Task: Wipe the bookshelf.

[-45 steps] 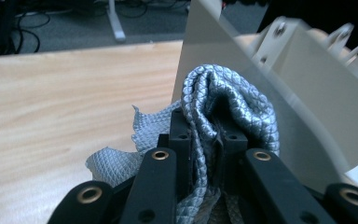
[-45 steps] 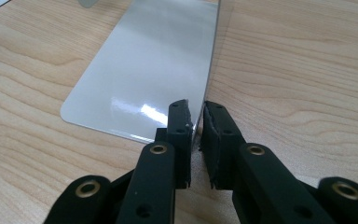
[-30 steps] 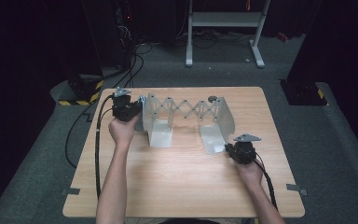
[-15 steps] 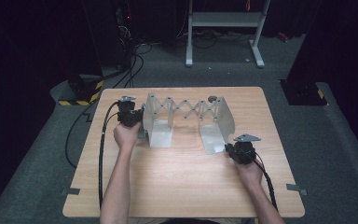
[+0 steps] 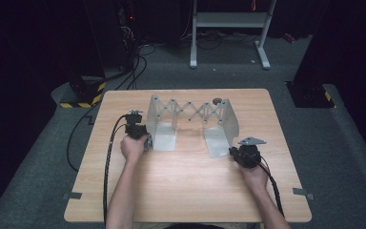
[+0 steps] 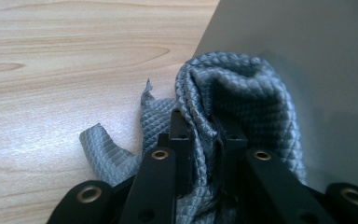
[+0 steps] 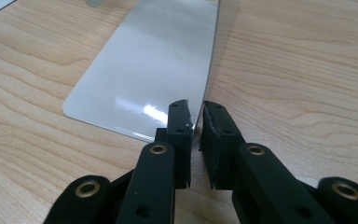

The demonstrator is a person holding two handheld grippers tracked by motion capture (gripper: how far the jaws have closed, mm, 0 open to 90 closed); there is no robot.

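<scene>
A grey metal scissor-link rack [image 5: 190,112] stands on the wooden table [image 5: 190,191], with a flat foot plate at each end. My left gripper [image 6: 205,123] is shut on a bunched grey quilted cloth [image 6: 242,88]. The cloth rests against the left plate [image 6: 307,56] and spills onto the wood. From above, the left gripper [image 5: 143,140] sits at that plate's outer near edge. My right gripper [image 7: 196,112] is shut on the thin near edge of the right plate's [image 7: 154,70] upright wall. In the high view the right gripper [image 5: 232,151] is at the right plate's [image 5: 217,140] near corner.
A small black knob [image 5: 217,100] sits on the rack's back right. A black cable [image 5: 107,162] trails from the left gripper along the table's left side. Behind the table, on the floor, are a white stand [image 5: 228,19] and a yellow-black striped block [image 5: 83,98].
My left hand has come down and toward the near side, from the rack's back left end to the left plate's front edge. The right hand has kept still.
</scene>
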